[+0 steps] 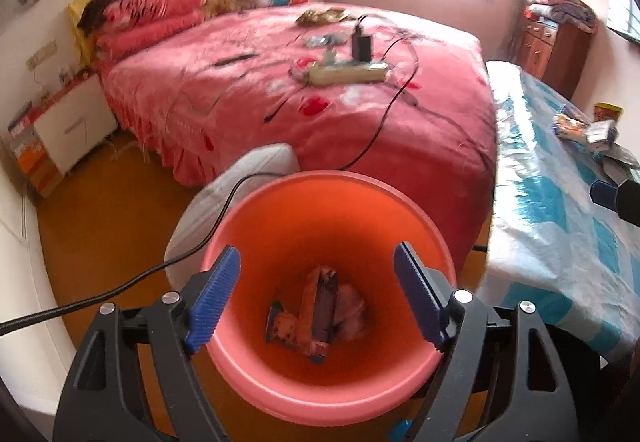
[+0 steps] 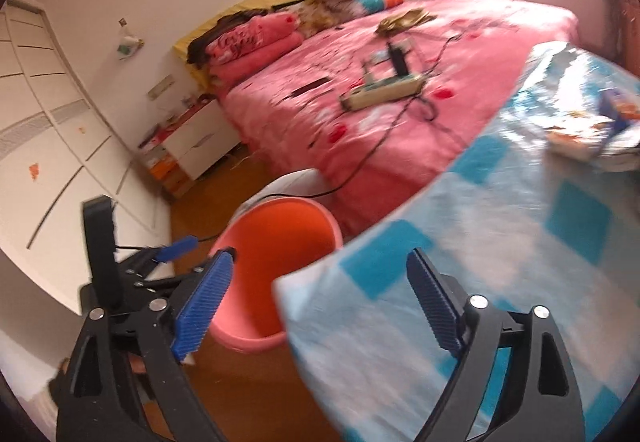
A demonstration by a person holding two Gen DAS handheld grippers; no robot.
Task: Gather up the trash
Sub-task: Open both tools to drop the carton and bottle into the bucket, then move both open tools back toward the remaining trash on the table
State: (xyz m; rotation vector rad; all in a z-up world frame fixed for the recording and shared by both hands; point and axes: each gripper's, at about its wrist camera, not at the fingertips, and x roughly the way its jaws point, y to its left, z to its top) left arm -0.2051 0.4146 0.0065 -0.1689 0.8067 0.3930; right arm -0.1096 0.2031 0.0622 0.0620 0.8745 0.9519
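An orange-pink bin [image 1: 360, 197] stands on the floor below my left gripper [image 1: 318, 294], which is open and empty over its mouth. Snack wrappers [image 1: 316, 318] lie at the bin's bottom. More wrappers and a small cup [image 1: 588, 125] lie on the table with the blue-and-white cloth [image 1: 560, 222]. In the right wrist view my right gripper [image 2: 320, 294] is open and empty, over the table corner [image 2: 480, 262] beside the bin [image 2: 276, 238]. Wrappers [image 2: 580, 141] lie further along the table. The left gripper [image 2: 172, 250] shows at left.
A pink bed [image 1: 280, 89] holds a power strip [image 1: 344, 71], a charger, cables and a crumpled wrapper [image 1: 320, 17]. A black cable runs past a white bag [image 1: 224, 201] behind the bin. A white nightstand [image 1: 68, 125] and a wooden cabinet [image 1: 556, 45] stand by the walls.
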